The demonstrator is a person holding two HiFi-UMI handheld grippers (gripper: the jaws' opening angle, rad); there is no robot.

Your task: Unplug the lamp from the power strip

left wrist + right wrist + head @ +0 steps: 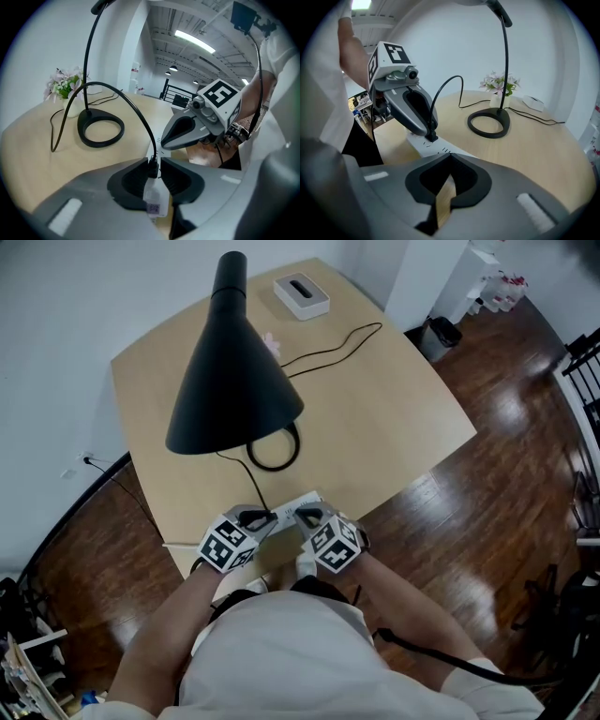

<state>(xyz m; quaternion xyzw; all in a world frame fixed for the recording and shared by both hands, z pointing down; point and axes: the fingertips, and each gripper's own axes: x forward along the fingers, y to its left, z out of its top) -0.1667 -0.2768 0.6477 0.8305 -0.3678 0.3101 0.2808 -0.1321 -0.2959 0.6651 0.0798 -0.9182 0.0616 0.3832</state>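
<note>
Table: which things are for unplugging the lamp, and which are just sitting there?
For the job: lamp, its plug, power strip, left gripper shut on the plug, right gripper at the strip.
Just sitting: flowers, white box.

A pale wooden counter [403, 427] with rounded corners stands on a dark, glossy plank floor [506, 512]. Behind it, a plain white wall [84, 296] meets a white column [427, 273], and a small dark bin [442, 332] sits at the column's foot. A black rack [583, 362] stands at the right edge. In the left gripper view, long strip lights [197, 41] glow on a grey ribbed ceiling [164, 47], and a black railing [180, 100] runs beyond the counter.
</note>
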